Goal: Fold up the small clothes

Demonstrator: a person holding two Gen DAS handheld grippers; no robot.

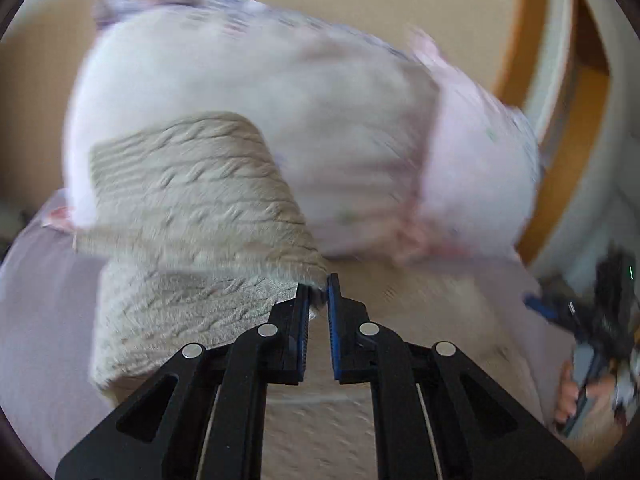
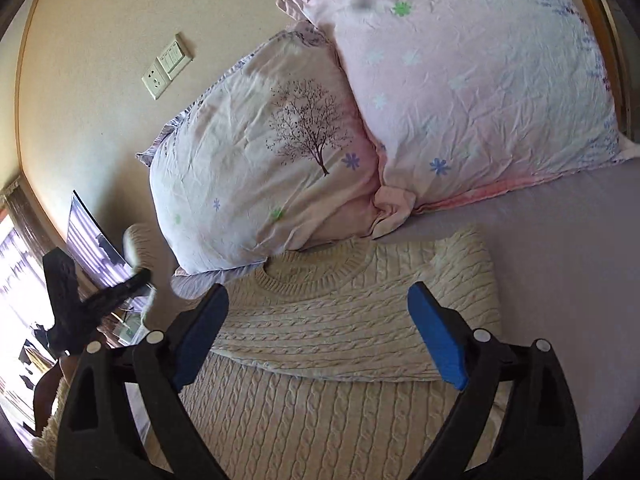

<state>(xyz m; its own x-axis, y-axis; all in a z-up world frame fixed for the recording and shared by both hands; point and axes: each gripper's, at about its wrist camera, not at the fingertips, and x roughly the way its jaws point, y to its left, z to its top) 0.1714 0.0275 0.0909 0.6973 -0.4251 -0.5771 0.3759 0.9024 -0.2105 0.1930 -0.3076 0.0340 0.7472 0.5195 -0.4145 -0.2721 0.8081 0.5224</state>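
"Where is the jumper now?"

"The cream cable-knit woollen jumper (image 2: 320,320) lies flat on the bed with the grey sheet (image 2: 560,260). Its round neck points up at the two pink flowery pillows (image 2: 460,92) by the wall. One side is already turned in over the middle."

"What is the left tool doing?"

"The left tool (image 1: 319,286) is nearly closed. Its two blue pads are squeezed on a bit of the jumper (image 1: 192,208), right at the tips. That bit is a sleeve or an edge, I think. It is lifted up in the air, and the picture there is smeary, so the part looks like it is swinging."

"And the right tool?"

"The right tool (image 2: 318,300) is wide open. It has nothing in it. It hangs over the middle of the jumper, just below the neck."

"Which one is closer to the part that needs folding?"

"The left one, because it already has the part in its grip. The jumper's long way runs from the pillows down toward the two tools. The lifted part sits on the left side. So I think it needs to go across, to the right, and land on the body. The right tool is above that landing spot. It could press the cloth flat there."

"Could it go wrong?"

"Maybe. The wool is soft and thick. The grip is only at the tips, so it might slip out."
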